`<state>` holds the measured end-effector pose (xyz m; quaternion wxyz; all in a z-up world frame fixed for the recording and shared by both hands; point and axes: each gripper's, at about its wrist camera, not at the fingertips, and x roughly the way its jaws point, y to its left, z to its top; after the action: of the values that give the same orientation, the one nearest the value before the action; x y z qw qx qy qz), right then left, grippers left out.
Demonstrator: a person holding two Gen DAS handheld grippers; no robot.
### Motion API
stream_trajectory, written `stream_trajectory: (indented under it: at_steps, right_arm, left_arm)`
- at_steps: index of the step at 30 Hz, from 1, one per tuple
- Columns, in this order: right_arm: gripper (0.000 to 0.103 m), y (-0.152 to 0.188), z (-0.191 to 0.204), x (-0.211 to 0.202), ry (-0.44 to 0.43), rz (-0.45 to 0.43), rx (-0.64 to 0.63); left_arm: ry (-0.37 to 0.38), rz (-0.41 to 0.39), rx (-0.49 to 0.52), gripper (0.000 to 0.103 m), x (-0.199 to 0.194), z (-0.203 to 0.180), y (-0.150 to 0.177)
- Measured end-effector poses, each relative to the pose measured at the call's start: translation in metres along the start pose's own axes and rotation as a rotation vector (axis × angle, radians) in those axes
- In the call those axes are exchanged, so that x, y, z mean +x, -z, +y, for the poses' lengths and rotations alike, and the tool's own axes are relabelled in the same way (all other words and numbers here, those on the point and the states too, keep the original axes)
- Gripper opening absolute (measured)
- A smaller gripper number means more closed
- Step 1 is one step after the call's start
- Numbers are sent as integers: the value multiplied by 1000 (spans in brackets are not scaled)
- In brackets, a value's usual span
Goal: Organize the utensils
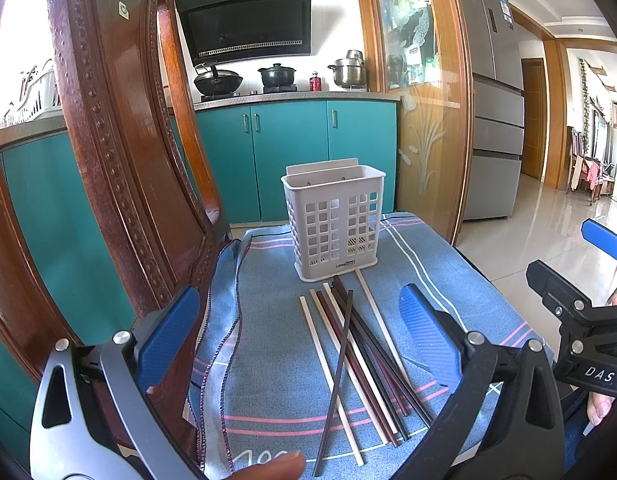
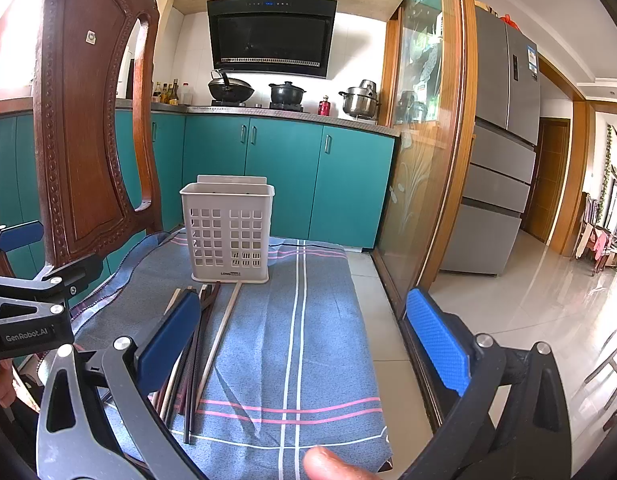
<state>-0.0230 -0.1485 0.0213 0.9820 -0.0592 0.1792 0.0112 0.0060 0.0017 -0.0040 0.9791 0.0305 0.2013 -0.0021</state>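
A white perforated utensil holder (image 1: 335,224) stands upright at the far end of a blue striped cloth (image 1: 276,380); it also shows in the right wrist view (image 2: 228,232). Several chopsticks (image 1: 360,360), dark and cream, lie loose in a pile in front of it, and show in the right wrist view (image 2: 204,344). My left gripper (image 1: 300,336) is open and empty, above the near end of the pile. My right gripper (image 2: 304,340) is open and empty, to the right of the chopsticks; its left finger (image 2: 168,340) hides part of them.
A carved wooden chair back (image 1: 120,160) rises close on the left. The cloth's right edge (image 2: 364,320) drops to a tiled floor (image 2: 528,312). A glass sliding door (image 2: 424,160) stands at the right. Teal kitchen cabinets (image 1: 288,152) are behind.
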Motion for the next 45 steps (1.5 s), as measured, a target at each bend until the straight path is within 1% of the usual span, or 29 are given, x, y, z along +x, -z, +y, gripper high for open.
stream_trajectory:
  at_steps: [22,33,35,37,38,39,40,41,43,44,45]
  right_arm:
    - [100,0,0,-2,0,-2,-6]
    - [100,2,3,0,-4,-3,-13]
    - [100,2,3,2,7,2,-16]
    - [100,2,1,11,40,37,2]
    - [100,4,-5,19,35,52,55]
    - [100,7,-14,27,24,68,116]
    - [100,12,-25,43,19,151,182]
    - [100,16,-32,60,11,265,196]
    - [100,26,-39,89,-9,429,199]
    - [100,29,-41,99,-2,477,211]
    - [101,29,-40,108,-12,503,212]
  left_arm:
    - [0,1,1,99,0,0,0]
    - [-4,8,1,99,4,3,10]
    - [-14,18,5,99,6,3,13]
    - [-37,48,13,99,13,2,16]
    - [-53,91,18,99,20,3,19]
    - [-52,125,17,99,27,3,22]
    - [-42,168,13,99,35,4,26]
    - [-31,224,9,99,44,5,31]
    - [-40,300,10,99,55,7,38]
    - [-38,318,12,99,57,7,41]
    - [-25,337,8,99,59,7,42]
